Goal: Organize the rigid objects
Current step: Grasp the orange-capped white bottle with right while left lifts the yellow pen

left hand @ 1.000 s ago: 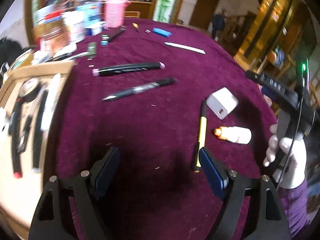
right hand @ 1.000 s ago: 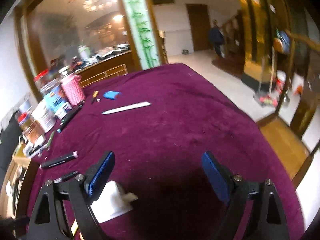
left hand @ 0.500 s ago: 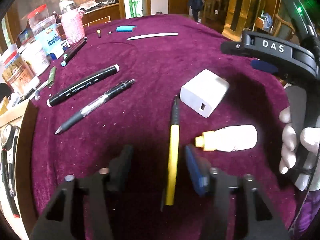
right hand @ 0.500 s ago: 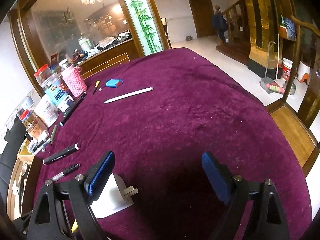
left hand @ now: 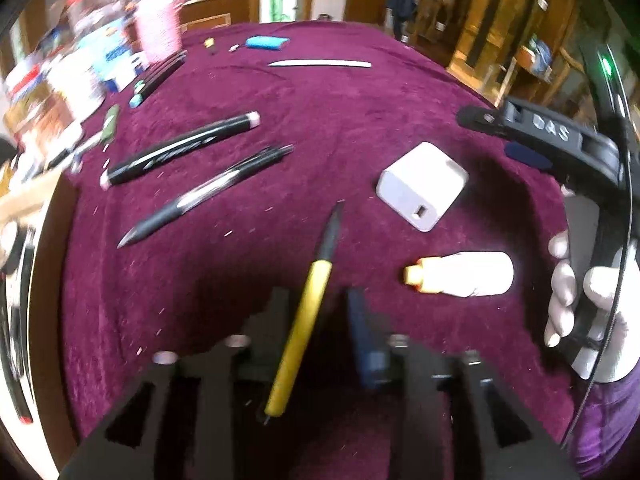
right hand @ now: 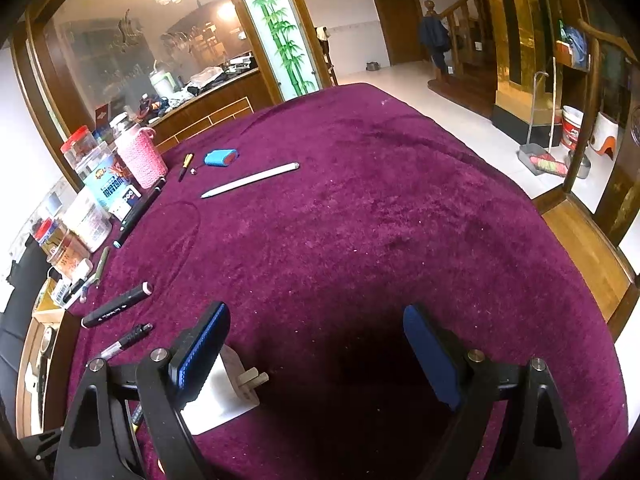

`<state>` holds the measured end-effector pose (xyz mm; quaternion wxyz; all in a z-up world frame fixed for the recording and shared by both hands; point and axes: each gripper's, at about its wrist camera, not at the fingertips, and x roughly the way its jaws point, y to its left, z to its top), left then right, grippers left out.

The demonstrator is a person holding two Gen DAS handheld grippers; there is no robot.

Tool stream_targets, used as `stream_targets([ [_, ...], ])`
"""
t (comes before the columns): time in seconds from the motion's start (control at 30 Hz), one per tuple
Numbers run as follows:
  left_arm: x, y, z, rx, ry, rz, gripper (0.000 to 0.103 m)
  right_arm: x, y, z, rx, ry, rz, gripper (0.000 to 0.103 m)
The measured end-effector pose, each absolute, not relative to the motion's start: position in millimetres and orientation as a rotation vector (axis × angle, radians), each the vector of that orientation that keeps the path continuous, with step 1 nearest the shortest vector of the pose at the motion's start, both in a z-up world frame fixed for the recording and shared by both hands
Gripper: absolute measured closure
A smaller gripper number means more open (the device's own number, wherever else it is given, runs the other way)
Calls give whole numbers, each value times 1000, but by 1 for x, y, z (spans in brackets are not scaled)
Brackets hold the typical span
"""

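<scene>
Where half a second ago its pads merely flanked the yellow pen [left hand: 304,320] on the maroon tabletop [left hand: 320,112], the left hand-held gripper [left hand: 318,336] now has the pen between narrowed jaws, tip raised toward the white charger [left hand: 422,186]; blur leaves it unclear whether the pads actually press the barrel. The right hand-held gripper [right hand: 316,356] has stayed spread wide, grasping nothing, its left pad just over the charger [right hand: 224,392]. Only the left wrist view shows the small white bottle with orange cap [left hand: 460,278] lying near the charger and the gloved right hand [left hand: 580,304] on its handle. Only the right wrist view shows the charger's prongs. Beyond the charger lie a black marker [left hand: 180,148] and a black pen [left hand: 208,194]; farther off, a white stylus [right hand: 250,180] and a blue case [right hand: 220,157]. At the far left edge stand plastic jars [right hand: 88,160], contents unclear, and a pink knit-sleeved bottle [right hand: 140,158].
</scene>
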<state>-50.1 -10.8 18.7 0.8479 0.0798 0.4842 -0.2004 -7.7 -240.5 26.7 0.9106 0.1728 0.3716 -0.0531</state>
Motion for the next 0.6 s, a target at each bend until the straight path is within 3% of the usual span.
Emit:
stream_targets([
  [0.1, -55, -22, 16, 236, 980, -413, 69, -5, -242, 24, 366, 780, -107, 12],
  [0.17, -55, -15, 19, 215, 978, -414, 95, -5, -244, 22, 373, 787, -109, 12],
  [0.4, -63, 33, 30, 53, 994, -425, 95, -1, -248, 14, 416, 819, -73, 12],
  [0.6, -84, 75, 52, -44, 950, -438, 95, -14, -215, 23, 429, 879, 290, 12],
])
